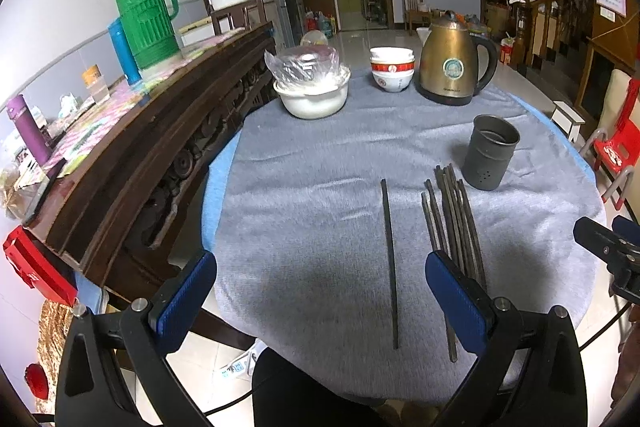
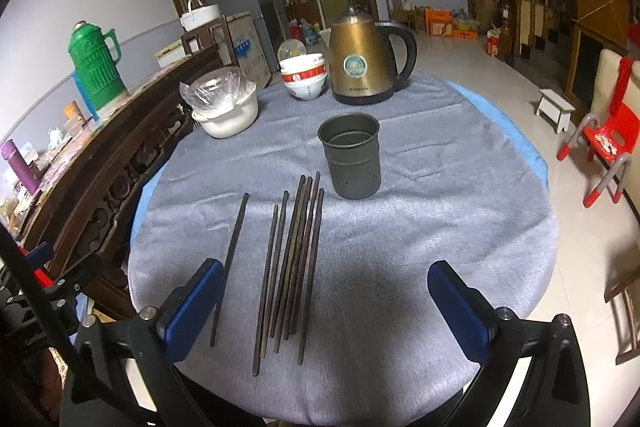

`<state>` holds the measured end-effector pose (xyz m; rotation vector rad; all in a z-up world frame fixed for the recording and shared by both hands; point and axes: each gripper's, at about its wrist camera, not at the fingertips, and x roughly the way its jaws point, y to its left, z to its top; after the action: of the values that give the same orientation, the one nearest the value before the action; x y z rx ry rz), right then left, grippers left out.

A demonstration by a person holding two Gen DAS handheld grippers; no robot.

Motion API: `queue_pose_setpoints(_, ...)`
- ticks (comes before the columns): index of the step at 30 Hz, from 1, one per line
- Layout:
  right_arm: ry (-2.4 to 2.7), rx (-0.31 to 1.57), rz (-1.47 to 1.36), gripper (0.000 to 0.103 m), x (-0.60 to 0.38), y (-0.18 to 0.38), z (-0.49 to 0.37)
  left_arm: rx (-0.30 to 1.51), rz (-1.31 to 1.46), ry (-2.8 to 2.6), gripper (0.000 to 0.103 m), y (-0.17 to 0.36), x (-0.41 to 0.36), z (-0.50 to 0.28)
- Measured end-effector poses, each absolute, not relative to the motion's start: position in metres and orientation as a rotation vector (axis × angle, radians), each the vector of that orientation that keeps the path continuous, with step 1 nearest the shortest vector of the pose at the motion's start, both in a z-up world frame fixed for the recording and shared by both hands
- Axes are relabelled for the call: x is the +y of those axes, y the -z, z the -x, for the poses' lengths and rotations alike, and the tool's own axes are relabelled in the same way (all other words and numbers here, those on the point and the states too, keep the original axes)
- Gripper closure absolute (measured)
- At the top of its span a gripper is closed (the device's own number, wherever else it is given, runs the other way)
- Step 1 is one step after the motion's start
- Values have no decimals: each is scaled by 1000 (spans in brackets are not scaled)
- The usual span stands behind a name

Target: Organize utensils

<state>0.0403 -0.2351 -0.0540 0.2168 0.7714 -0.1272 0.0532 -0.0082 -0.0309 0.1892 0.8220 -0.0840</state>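
Several dark chopsticks (image 2: pixel 294 259) lie side by side on the grey cloth, with a single chopstick (image 2: pixel 230 267) apart to their left. In the left wrist view the single chopstick (image 1: pixel 390 259) lies left of the bundle (image 1: pixel 452 227). A dark metal holder cup (image 2: pixel 352 155) stands upright just beyond the bundle; the same cup (image 1: pixel 490 157) appears at right in the left wrist view. My left gripper (image 1: pixel 320 291) is open above the near table edge, the single chopstick between its fingers' span. My right gripper (image 2: pixel 326 299) is open over the bundle's near ends, holding nothing.
At the back of the round table (image 2: pixel 500 227) stand a bronze kettle (image 2: pixel 364 63), stacked bowls (image 2: pixel 306 75) and a white pot with plastic wrap (image 2: pixel 226 111). A dark wooden sideboard (image 1: pixel 152 155) with a green thermos (image 1: pixel 146 23) runs along the left. A red chair (image 2: pixel 608 147) is at right.
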Motion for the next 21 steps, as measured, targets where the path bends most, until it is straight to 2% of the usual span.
queue_pose_setpoints(5,128,819,-237,2,-245,78,-73,898,-168,113,0,57,-10,-87)
queue_pose_setpoints(8,125,829,-239,8,-254,96,-99,993,-157,146,0,87,-11,-120)
queue_pose_setpoints(10,113,883,-268,22,-257,112,-114,1055,-137,174,0,106,-12,-143)
queue_pose_setpoints(14,79,961,-313,37,-256,145,-146,1139,-70,194,0,135,-15,-181)
queue_pose_setpoints(15,84,970,-306,45,-256,151,-154,1173,-56,198,1,143,-17,-191)
queue_pose_setpoints(16,78,979,-313,51,-256,157,-161,1194,-24,210,5,146,-20,-198)
queue_pose_setpoints(19,63,1011,-351,59,-254,173,-178,1241,-13,237,10,157,-25,-217)
queue_pose_setpoints(21,68,1035,-369,64,-253,181,-187,1272,-7,240,22,164,-29,-226)
